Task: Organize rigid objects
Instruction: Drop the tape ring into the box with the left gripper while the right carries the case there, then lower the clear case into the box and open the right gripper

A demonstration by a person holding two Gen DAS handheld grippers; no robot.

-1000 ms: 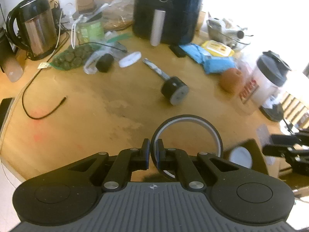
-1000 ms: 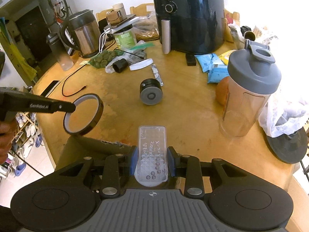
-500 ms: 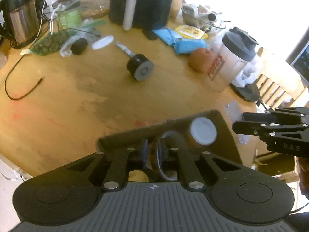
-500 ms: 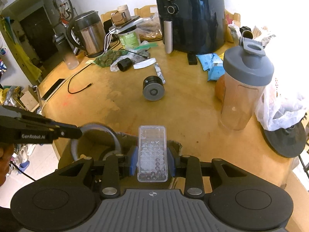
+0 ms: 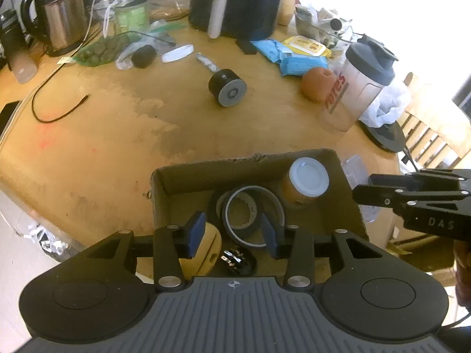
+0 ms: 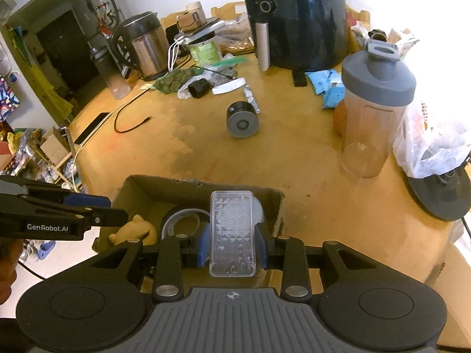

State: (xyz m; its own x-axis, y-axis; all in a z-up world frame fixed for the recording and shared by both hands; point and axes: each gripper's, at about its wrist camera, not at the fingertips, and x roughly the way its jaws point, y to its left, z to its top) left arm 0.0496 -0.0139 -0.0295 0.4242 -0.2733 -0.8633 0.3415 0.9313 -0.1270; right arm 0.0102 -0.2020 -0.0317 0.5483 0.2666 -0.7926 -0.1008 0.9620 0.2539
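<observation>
A cardboard box (image 5: 188, 173) sits at the table's near edge. In it lie a dark tape ring (image 5: 247, 214), a jar with a white lid (image 5: 308, 175), a tan object (image 5: 206, 250) and a small black item (image 5: 235, 260). My left gripper (image 5: 232, 232) is open and empty above the tape ring. My right gripper (image 6: 232, 244) is shut on a clear plastic case (image 6: 232, 232) above the box (image 6: 273, 206). The tape ring (image 6: 182, 216) shows beneath it. The left gripper's fingers (image 6: 88, 206) reach in from the left.
On the table stand a black cylinder with a grey face (image 5: 227, 87), a shaker bottle (image 6: 374, 111), an air fryer (image 6: 294, 17), a kettle (image 6: 141, 44), a black cable (image 5: 53, 111), blue packets (image 5: 294, 58) and a white bag (image 6: 435, 141). A chair (image 5: 429, 138) stands at right.
My left gripper carried the tape ring into the box, opened and let it go; the ring now lies there. My right gripper keeps the clear case and has moved over the box.
</observation>
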